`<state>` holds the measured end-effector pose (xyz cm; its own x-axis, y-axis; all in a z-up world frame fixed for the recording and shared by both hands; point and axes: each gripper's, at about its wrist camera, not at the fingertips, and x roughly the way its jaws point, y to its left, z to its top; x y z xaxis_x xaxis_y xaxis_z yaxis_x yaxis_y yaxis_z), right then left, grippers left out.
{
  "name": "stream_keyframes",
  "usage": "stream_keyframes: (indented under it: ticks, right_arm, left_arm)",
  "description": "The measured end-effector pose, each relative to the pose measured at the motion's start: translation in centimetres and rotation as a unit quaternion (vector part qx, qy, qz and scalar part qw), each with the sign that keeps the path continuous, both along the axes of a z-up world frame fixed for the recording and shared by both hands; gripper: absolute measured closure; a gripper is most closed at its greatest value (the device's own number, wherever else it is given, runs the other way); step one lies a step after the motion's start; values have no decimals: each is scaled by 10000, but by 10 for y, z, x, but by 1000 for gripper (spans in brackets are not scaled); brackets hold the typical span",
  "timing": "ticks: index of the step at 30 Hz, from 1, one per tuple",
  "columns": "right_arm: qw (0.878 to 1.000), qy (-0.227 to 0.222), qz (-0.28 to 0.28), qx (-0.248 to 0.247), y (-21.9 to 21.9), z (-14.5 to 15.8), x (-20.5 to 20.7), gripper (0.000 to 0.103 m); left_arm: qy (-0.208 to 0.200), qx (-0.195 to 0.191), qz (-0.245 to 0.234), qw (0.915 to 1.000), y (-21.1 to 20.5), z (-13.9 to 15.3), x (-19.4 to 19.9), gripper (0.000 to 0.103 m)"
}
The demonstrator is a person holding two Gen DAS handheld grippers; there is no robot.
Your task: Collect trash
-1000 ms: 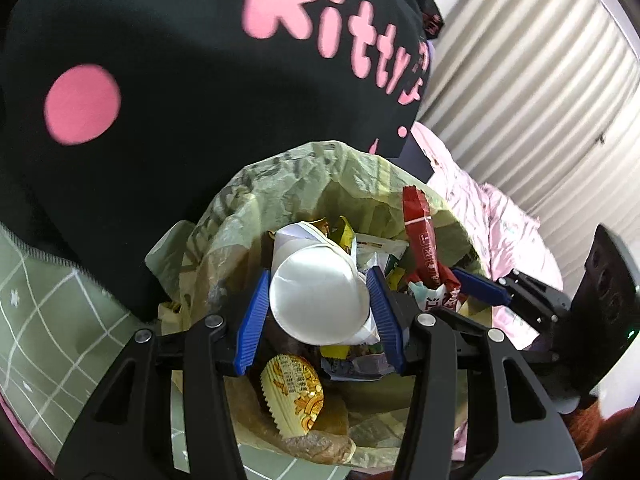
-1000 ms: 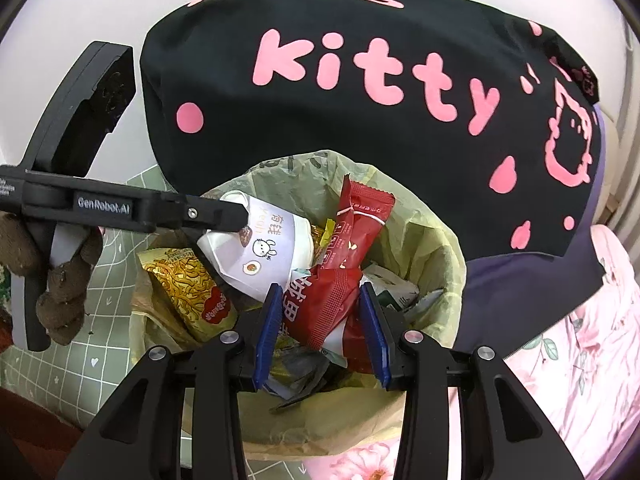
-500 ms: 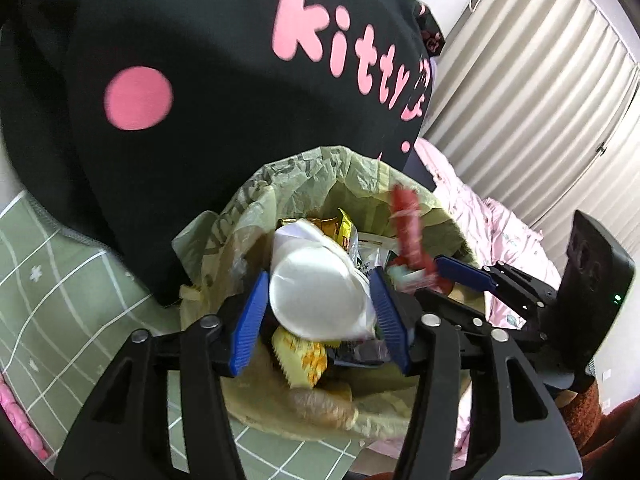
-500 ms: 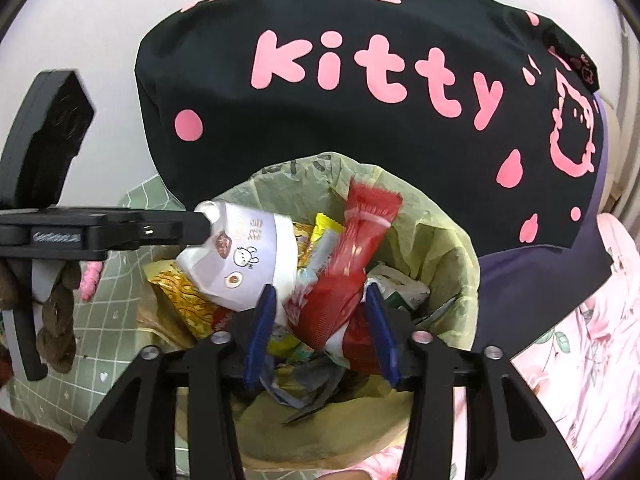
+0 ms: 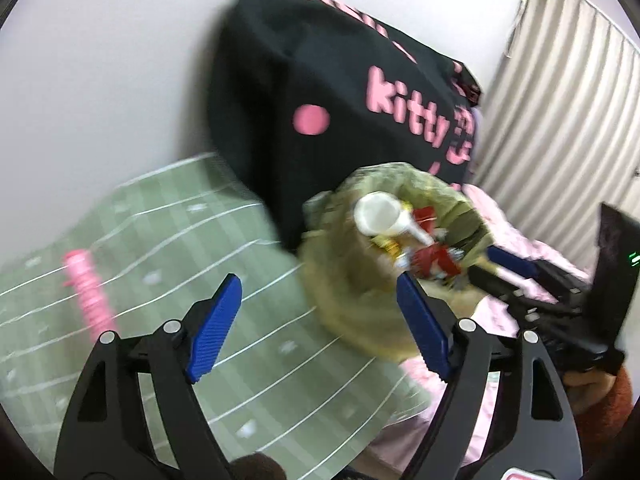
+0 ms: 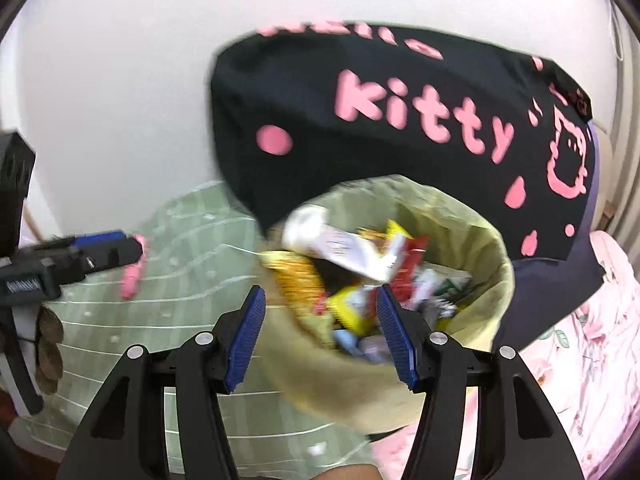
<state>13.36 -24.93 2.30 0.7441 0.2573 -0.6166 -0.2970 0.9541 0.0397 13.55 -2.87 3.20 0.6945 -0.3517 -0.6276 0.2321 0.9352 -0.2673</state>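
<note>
A bin lined with a yellow-green bag (image 5: 360, 280) (image 6: 472, 232) stands full of wrappers. A white paper cup (image 5: 380, 216) (image 6: 328, 236) lies on top, with a red wrapper (image 5: 434, 258) (image 6: 412, 264) beside it. My left gripper (image 5: 316, 320) is open and empty, left of the bin above the green cloth. My right gripper (image 6: 320, 332) is open and empty, just in front of the bin's near rim. The left gripper also shows in the right wrist view (image 6: 92, 246). Both views are blurred.
A black "Hello Kitty" bag (image 6: 400, 120) (image 5: 340, 100) stands behind the bin against the white wall. A green checked cloth (image 5: 160, 260) (image 6: 192, 260) carries a pink stick-like object (image 5: 86, 288) (image 6: 134, 272). Pink floral bedding (image 6: 580, 340) lies to the right, curtains (image 5: 560, 100) beyond.
Both grippers opened and let go: the cup and red wrapper now lie in the bin. Both grippers pulled back and left, away from the bin.
</note>
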Motion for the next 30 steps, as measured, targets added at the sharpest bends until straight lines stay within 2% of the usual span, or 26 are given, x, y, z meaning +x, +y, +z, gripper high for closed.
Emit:
stream_keyframes:
  ticks: [3,7,11,21,30]
  right_arm:
    - [9998,-164,61,101,20,7,-27,49]
    - [9998,-47,142,128,45,5,-50,49]
    - [9995,-75,217,211,67,3,-71,49]
    - [9981,-308,477,227,103,15,-96,49]
    - [9977,-449,499,120,114,22,-100,49]
  left_arm:
    - [-154,328,483,9982,26,1,-42,27]
    - [-150,617,1071,9922,54,-1,-82,27]
    - [-271,796,1433,9861,72,3,-111,27]
    - [-637,921,1832,9767,89,24,-148,29]
    - [-654,878,1884,9760,91,25,-152,29]
